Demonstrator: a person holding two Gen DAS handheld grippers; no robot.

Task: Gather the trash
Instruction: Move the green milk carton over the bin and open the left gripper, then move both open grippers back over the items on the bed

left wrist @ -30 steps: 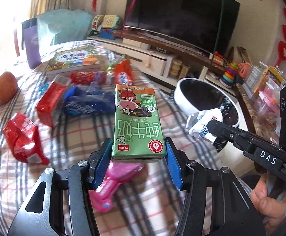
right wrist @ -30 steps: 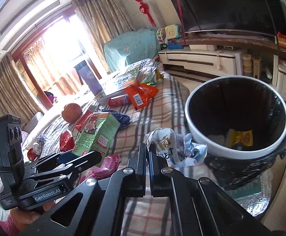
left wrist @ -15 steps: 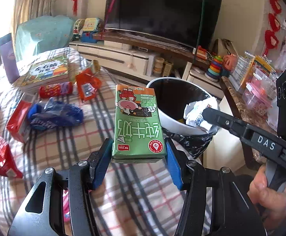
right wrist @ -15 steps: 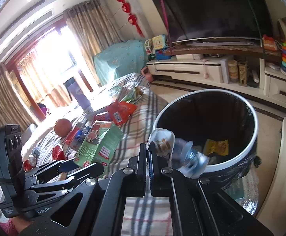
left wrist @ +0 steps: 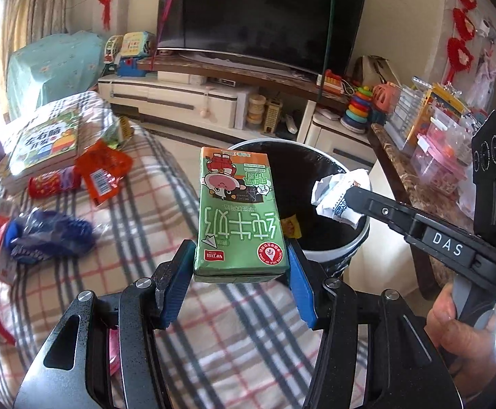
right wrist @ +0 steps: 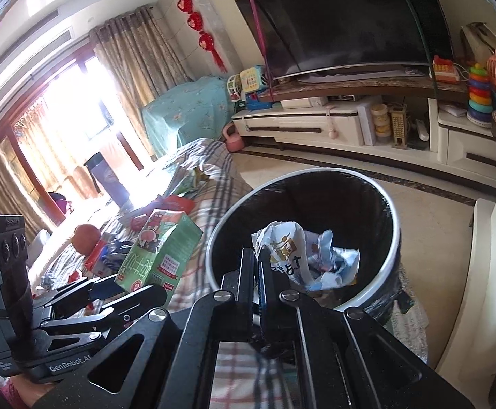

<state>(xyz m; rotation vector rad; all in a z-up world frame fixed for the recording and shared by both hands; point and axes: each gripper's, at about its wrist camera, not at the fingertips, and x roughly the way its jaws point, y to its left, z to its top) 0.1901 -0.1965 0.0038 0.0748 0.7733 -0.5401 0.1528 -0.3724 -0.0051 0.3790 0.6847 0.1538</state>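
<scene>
Both tongs carry trash: the left gripper [left wrist: 241, 272], jaws half spread, clamps a green milk carton [left wrist: 239, 211] at frame centre, while the right gripper [right wrist: 256, 266], pinched tight, holds a crumpled wrapper [right wrist: 302, 259] above the bin [right wrist: 396, 235], seemingly for dropping in.

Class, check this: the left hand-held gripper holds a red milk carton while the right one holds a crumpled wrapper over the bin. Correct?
Not quite. The milk carton in the left hand-held gripper is green, as the left wrist view shows. The rest stands: right hand-held gripper, crumpled wrapper, bin.
</scene>
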